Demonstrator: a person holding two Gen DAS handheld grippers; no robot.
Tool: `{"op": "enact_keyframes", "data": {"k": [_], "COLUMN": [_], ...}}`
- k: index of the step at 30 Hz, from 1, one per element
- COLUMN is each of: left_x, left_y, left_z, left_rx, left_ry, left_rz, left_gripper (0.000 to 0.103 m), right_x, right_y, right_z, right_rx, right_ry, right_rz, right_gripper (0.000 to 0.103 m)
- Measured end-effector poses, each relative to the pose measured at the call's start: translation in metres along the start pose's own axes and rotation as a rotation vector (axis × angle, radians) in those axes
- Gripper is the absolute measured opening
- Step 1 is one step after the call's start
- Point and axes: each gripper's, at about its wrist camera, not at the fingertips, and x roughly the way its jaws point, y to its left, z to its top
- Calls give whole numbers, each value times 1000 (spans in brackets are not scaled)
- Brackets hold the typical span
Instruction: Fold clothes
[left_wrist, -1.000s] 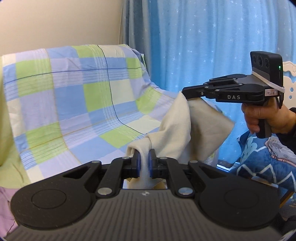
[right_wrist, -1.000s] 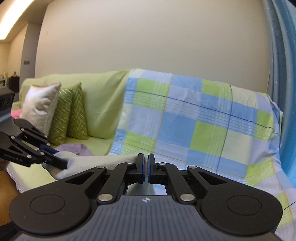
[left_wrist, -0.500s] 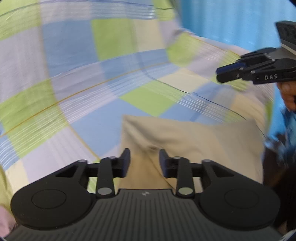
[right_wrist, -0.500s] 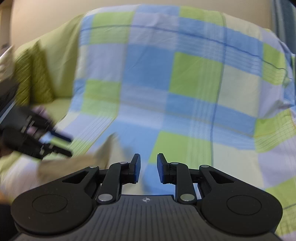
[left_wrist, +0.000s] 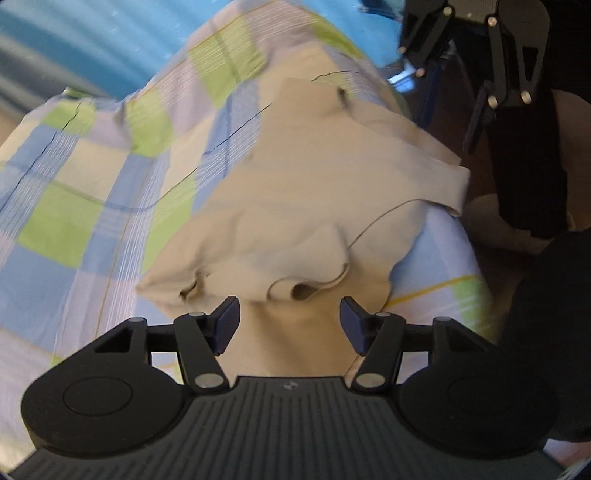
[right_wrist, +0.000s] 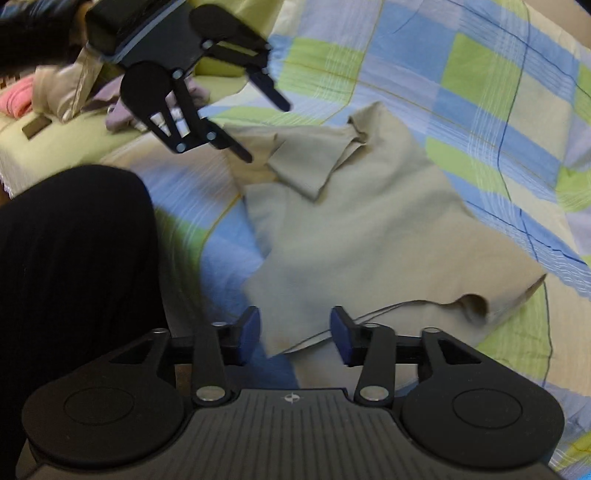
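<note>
Two claws hang over the sofa with their jaws spread apart and nothing between them, so we judge the spreading step is in hand: the beige garment (left_wrist: 314, 192) lies loose on the checked blanket (left_wrist: 74, 206) and no fold is made yet.

Nearest in the left wrist view, the left claw (left_wrist: 290, 323) hovers just above the garment's near end, where a rumpled opening and a turned-over flap sit right beyond the fingertips (left_wrist: 226, 317). In the right wrist view, the right claw (right_wrist: 294, 334) sits over the garment's near hem, and the cloth's corner lies between its open fingers without being pinched.

Farther along the garment, the middle is fairly flat. Its far end shows a doubled-over flap in the right view, just below the other claw. Beyond the garment, a pile of other clothes (right_wrist: 44, 96) rests on the green sofa cover.

We think the next move calls for each claw to close on an edge, pull the flaps flat, then lift one side across the middle. The thin cloth may bunch if only one layer is caught.
</note>
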Motion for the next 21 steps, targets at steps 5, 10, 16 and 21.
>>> {"op": "enact_keyframes", "data": {"k": [5,10,16,21], "left_x": [9,8,-4,-1], "left_y": [-10,-7,-6,-9], "left_z": [3,-6,-5,7], "left_rx": [49,2,37,183], "left_ry": [-41,-31,-67,-92], "left_rz": [15,25,49,44], "left_gripper": [56,56,65,66], "right_x": [31,48,2,-41], "right_y": [39,60,39,17], "right_z": [-2,-11,-1,14], "right_rx": [-234,-457,-338,-237], "right_ry": [41,68,5,-72], "right_rz": [-103,-217,-224,-285], "right_gripper": [48,25,0,0]}}
